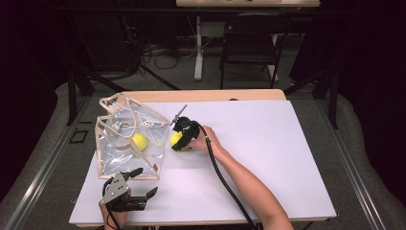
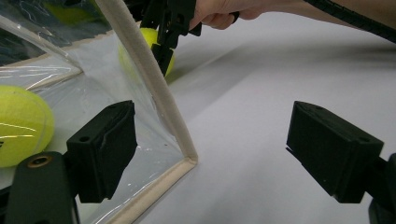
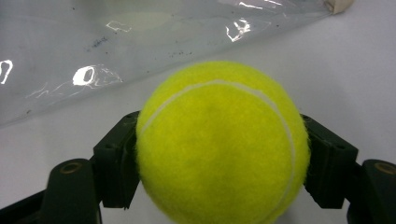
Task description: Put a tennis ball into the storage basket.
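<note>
Our right tool (image 3: 219, 163) is clenched on a tennis ball (image 3: 219, 144); left tool (image 2: 210, 154), released, should spread the clear bag's (image 2: 154, 88) mouth beside it first.

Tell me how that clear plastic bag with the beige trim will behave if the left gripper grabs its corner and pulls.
The clear plastic bag would probably flop: its walls are wrinkled film, with beige trim along the edges. It looks light, so it may slide across the table instead of opening. The tennis ball inside would likely roll. The left gripper stands open beside the corner.

I see black folding chair (image 1: 251, 40) behind table, white table leg (image 1: 198, 48) beside it, cables (image 1: 160, 55) on grey floor (image 1: 364, 143).
</note>
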Demonstrator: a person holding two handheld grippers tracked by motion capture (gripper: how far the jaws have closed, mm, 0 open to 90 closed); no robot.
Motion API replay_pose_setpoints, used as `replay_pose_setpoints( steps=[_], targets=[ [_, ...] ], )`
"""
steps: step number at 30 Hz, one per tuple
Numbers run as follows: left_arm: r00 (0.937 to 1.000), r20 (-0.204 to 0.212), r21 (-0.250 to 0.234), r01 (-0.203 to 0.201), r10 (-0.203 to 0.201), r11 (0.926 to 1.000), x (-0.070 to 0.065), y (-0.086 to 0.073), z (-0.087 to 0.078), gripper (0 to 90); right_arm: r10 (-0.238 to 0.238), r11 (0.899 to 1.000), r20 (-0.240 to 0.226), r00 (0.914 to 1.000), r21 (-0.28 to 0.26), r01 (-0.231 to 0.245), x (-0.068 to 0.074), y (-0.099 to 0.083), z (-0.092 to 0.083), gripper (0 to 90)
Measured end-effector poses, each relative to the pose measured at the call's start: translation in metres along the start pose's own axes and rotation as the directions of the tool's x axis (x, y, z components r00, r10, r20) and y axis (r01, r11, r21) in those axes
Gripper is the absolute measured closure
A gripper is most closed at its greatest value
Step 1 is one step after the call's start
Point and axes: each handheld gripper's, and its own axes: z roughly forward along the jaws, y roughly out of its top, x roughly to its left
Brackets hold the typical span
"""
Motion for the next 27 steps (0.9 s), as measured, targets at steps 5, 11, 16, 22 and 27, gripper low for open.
replay_pose_setpoints(
  steps=[5,11,16,22,27],
  targets=[
    [1.0,-0.001,0.001,0.0,0.0,1.0,0.0,0.0,0.0,16.0,-0.006,1.0,0.002,1.0,0.005,0.006,0.0,0.001,-0.001,25.6],
    [1.0,0.0,-0.001,0.0,0.0,1.0,0.0,0.0,0.0,16.0,-0.007,1.0,0.007,1.0,0.006,0.007,-0.001,0.002,-0.007,25.7],
    [1.0,-0.003,-0.005,0.0,0.0,1.0,0.0,0.0,-0.001,16.0,-0.019,1.0,0.01,0.9998,-0.002,0.019,0.0,0.005,-0.015,25.7],
    [1.0,-0.002,-0.003,0.0,0.0,1.0,0.0,0.0,-0.001,16.0,-0.039,0.999,0.026,0.9989,-0.007,0.039,0.003,0.009,-0.026,25.7],
    [1.0,-0.003,-0.003,0.0,0.0,1.0,0.0,0.0,-0.002,16.0,-0.047,0.999,0.032,0.9984,-0.014,0.047,0.005,0.014,-0.035,25.7]
  ],
)
